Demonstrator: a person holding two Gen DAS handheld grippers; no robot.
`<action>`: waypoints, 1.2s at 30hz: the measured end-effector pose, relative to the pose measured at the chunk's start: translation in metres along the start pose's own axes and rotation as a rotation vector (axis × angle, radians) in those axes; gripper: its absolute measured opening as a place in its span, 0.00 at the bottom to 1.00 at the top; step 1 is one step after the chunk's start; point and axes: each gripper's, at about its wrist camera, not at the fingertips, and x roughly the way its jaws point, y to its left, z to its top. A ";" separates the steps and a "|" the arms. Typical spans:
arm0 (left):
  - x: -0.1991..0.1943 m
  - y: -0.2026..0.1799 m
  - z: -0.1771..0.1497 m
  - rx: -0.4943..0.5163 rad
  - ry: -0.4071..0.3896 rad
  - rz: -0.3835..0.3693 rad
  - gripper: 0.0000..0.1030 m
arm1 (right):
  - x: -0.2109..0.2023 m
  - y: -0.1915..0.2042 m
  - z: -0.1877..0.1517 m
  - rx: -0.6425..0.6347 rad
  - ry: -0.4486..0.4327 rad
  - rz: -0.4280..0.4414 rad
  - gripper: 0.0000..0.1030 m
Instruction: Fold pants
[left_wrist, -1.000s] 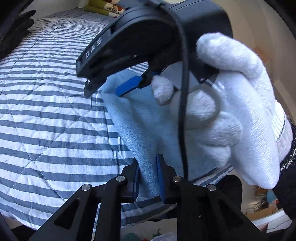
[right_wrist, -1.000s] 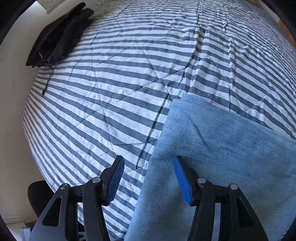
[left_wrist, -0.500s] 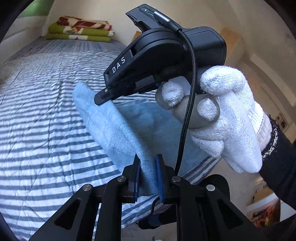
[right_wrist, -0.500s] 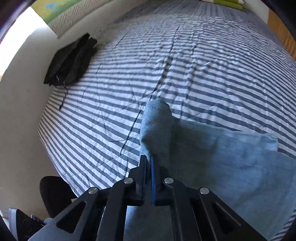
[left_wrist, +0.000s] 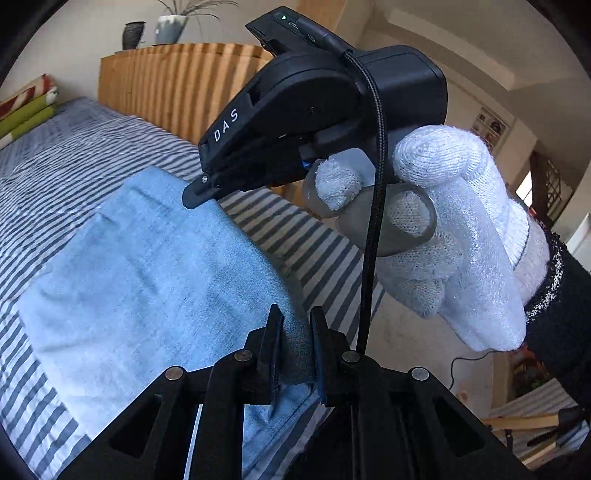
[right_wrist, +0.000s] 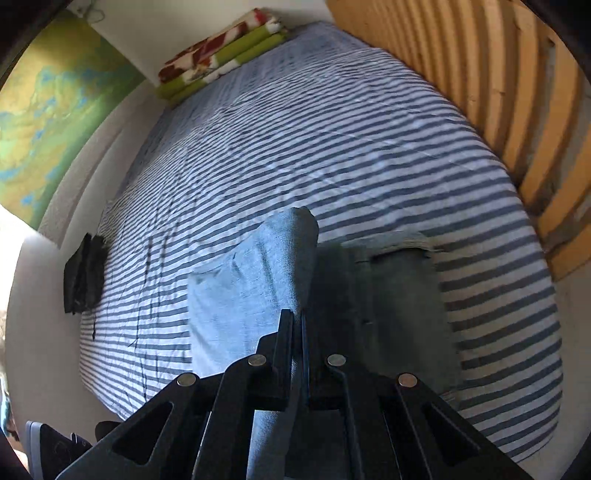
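Light blue denim pants (left_wrist: 147, 280) lie on a blue-and-white striped bed cover (left_wrist: 44, 155). My left gripper (left_wrist: 294, 332) is shut on a bunched edge of the denim at the bottom of its view. My right gripper (left_wrist: 199, 192), held by a white-gloved hand (left_wrist: 461, 240), pinches the far corner of the same lifted fold. In the right wrist view the right gripper (right_wrist: 295, 328) is shut on a thin ridge of the pants (right_wrist: 266, 266), which rises off the bed; the shaded rest of the pants (right_wrist: 399, 295) lies flat to the right.
A slatted wooden board (right_wrist: 509, 103) runs along one side of the bed (right_wrist: 332, 122). Folded red, white and green blankets (right_wrist: 221, 55) lie at the far end. A dark folded garment (right_wrist: 83, 273) sits by the wall-side edge. Vases (left_wrist: 166, 29) stand on the wooden board.
The right gripper went from open over the pants edge to shut on it. Both grippers then lifted the denim and swung across the bed, so the wooden board came into view.
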 end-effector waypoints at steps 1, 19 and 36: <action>0.014 -0.006 0.005 0.008 0.013 -0.016 0.15 | -0.003 -0.014 0.001 0.014 -0.005 -0.005 0.03; -0.021 -0.006 -0.044 0.016 0.074 0.118 0.55 | -0.020 -0.060 0.028 -0.049 -0.110 -0.043 0.18; 0.007 0.060 -0.115 -0.210 0.216 0.280 0.57 | 0.087 0.052 0.051 -0.622 0.162 -0.050 0.27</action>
